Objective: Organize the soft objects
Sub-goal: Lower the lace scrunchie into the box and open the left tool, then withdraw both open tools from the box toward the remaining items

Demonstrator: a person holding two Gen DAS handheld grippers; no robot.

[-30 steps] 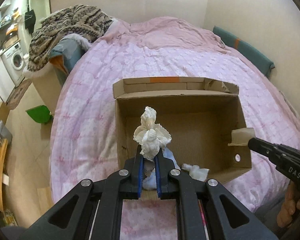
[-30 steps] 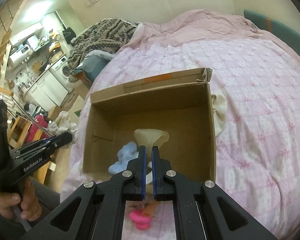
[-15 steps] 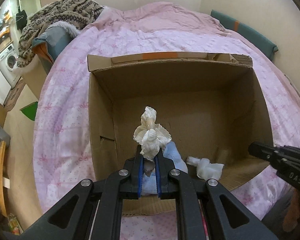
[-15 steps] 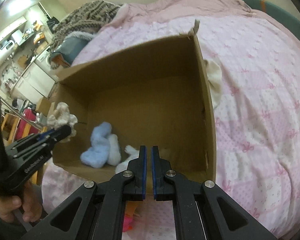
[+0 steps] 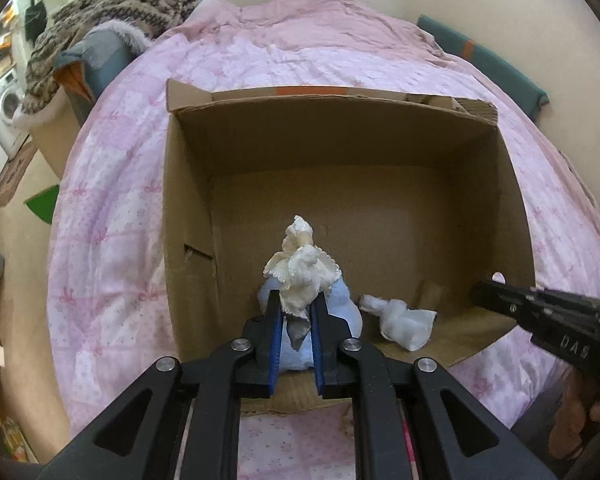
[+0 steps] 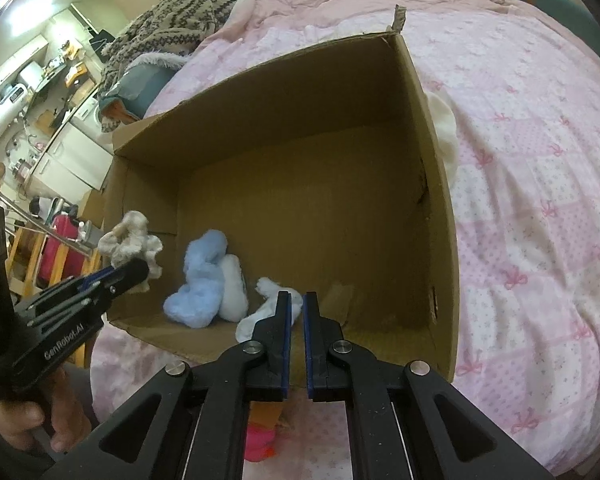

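An open cardboard box [image 5: 332,100] stands on the pink bedspread. My left gripper [image 5: 296,300] is shut on a cream frilly soft piece [image 5: 300,276] and hangs over the box's near left part. Under it lies a light blue plush [image 5: 342,308], with a white cloth bundle [image 5: 404,320] to its right. My right gripper [image 6: 297,300] is shut with nothing between its fingers, just above the near wall. The white bundle [image 6: 266,286] is partly hidden behind its fingers. From the right wrist, the left gripper [image 6: 128,276] and its cream piece [image 6: 132,240] show at the box's left wall [image 6: 148,208].
A white cloth [image 6: 446,132] lies on the bed against the box's right outer wall. A pink object [image 6: 260,440] sits below the right gripper. A knitted patterned blanket [image 5: 112,4] is heaped at the bed's far left. Beyond it, off the bed, is a washing machine [image 5: 4,108].
Both grippers have sunk toward the box, which now fills the views. The pale piece seen at the right gripper's tips a second ago is gone from them. The left still holds the cream piece.
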